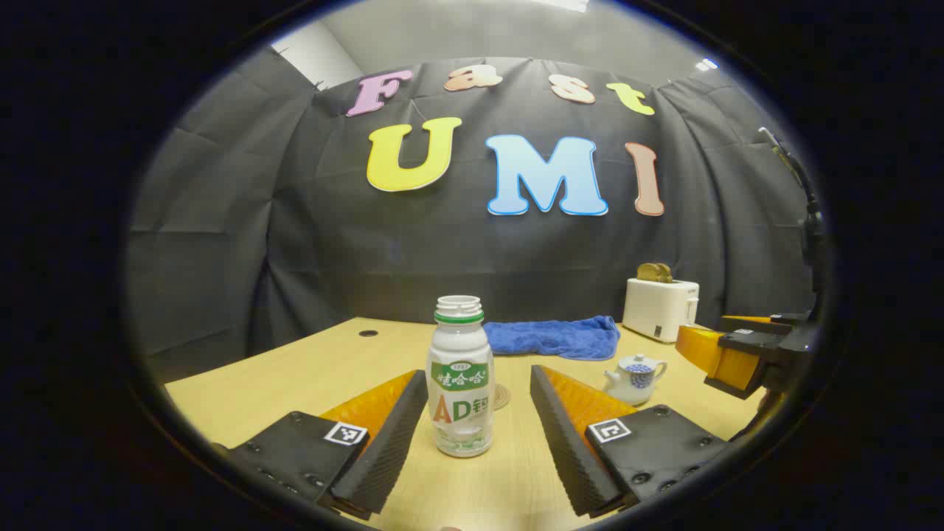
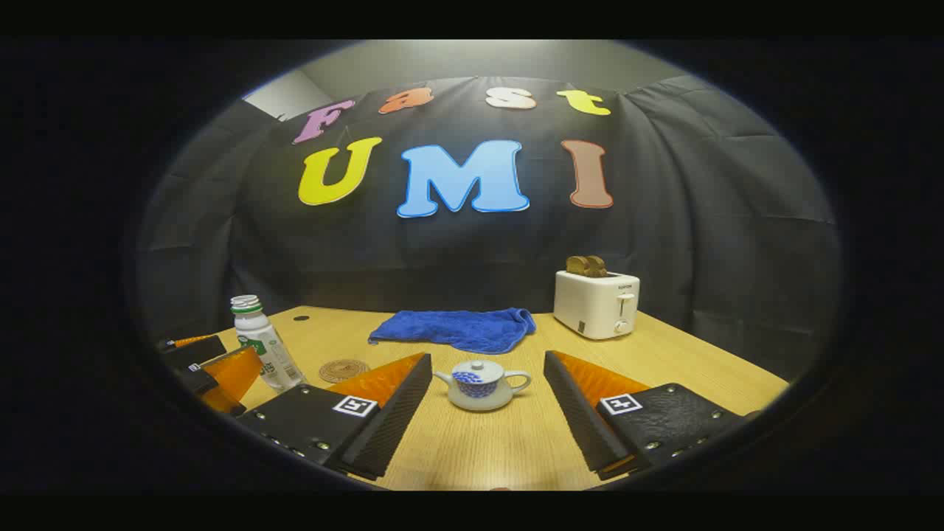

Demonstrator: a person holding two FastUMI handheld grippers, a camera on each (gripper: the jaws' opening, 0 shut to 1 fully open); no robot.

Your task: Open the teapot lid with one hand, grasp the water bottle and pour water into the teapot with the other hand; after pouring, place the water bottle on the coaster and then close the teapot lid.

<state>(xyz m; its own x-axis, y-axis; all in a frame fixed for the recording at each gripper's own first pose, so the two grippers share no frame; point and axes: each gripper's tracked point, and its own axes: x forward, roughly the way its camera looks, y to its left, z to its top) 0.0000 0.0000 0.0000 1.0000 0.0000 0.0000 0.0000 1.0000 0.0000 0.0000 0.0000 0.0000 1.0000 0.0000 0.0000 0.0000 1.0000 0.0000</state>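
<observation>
A white uncapped water bottle (image 1: 460,376) with a green label stands upright on the wooden table. My left gripper (image 1: 478,372) is open around it, with a gap on each side. Just behind the bottle lies a round woven coaster (image 1: 502,396). The small white teapot (image 2: 481,383) with blue pattern has its lid on and sits ahead of my open right gripper (image 2: 487,358), roughly between the fingertips and untouched. In the right gripper view the bottle (image 2: 267,352), coaster (image 2: 344,369) and left gripper (image 2: 214,361) are at the left. In the left gripper view the teapot (image 1: 636,377) and right gripper (image 1: 726,354) are at the right.
A blue towel (image 2: 457,328) lies crumpled at the back of the table (image 2: 516,450). A white toaster (image 2: 596,302) holding bread stands at the back right. A small dark hole (image 1: 368,333) marks the table's far left part. Black cloth walls close off the back.
</observation>
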